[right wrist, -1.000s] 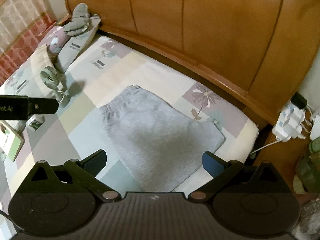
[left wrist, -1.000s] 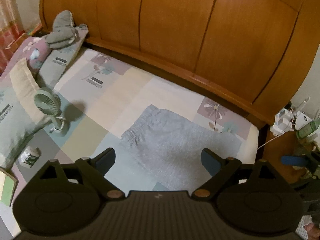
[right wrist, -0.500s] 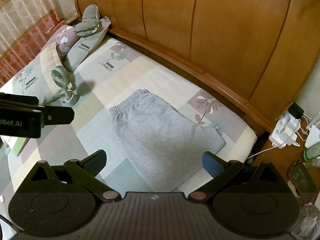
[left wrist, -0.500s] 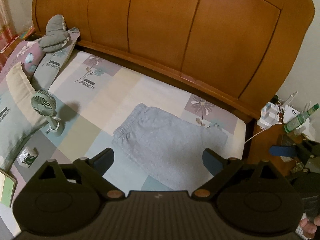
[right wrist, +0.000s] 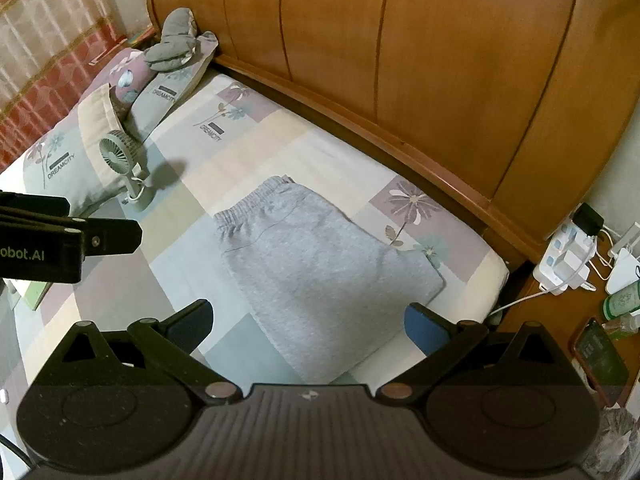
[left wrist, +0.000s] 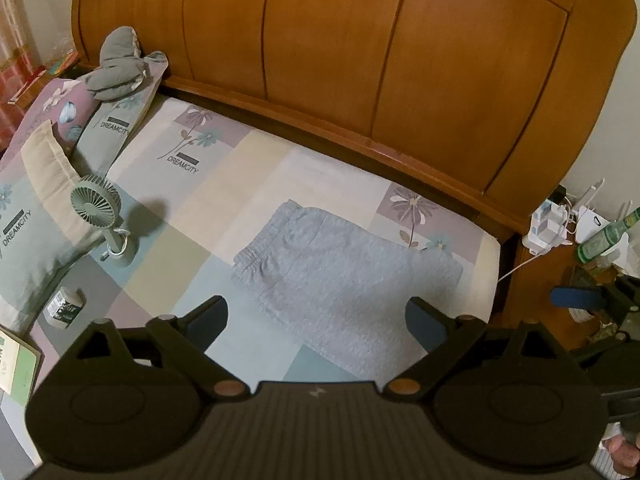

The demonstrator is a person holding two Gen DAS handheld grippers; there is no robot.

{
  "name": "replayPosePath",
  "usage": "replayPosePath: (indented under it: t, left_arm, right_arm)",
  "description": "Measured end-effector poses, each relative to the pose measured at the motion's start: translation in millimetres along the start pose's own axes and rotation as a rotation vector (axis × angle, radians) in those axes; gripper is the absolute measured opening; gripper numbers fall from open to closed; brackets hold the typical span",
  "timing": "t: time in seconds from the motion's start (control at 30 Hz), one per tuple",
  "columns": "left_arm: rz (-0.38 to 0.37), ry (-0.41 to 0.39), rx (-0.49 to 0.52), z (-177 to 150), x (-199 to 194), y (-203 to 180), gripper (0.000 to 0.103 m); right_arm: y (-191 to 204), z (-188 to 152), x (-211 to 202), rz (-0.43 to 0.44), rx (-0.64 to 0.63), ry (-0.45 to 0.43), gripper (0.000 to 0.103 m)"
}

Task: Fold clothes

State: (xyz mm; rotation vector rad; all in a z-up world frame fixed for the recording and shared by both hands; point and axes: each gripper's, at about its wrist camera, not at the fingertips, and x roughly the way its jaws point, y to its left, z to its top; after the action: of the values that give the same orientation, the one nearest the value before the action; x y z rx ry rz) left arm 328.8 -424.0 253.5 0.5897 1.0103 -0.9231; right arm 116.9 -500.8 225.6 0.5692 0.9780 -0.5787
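Your left gripper [left wrist: 316, 320] hangs above the bed [left wrist: 224, 208], jaws spread wide, nothing between them. Your right gripper [right wrist: 308, 320] likewise: jaws apart, empty. The grey shorts [left wrist: 344, 272] lie flat on the patchwork sheet toward the right side of the mattress, waistband to the left, hem at the right edge; both grippers are clear of the cloth. Far side: wooden headboard [left wrist: 360, 60]. Left: pillows [left wrist: 32, 220], with a small green fan [left wrist: 100, 212] standing just beside them and a small jar [left wrist: 64, 307] nearer. Right of the bed: nightstand with a power strip [right wrist: 568, 256] and a green bottle [left wrist: 608, 236]
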Motion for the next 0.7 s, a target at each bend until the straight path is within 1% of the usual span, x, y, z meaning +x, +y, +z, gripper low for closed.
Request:
replayPosePath:
  t: [0.7]
  left_arm:
    - [-0.005,-0.005,0.01,6.0,0.8,-3.2,0.096]
  right_arm:
    - [0.6,6.1,1.4,0.003,-0.013,-0.017,0.103]
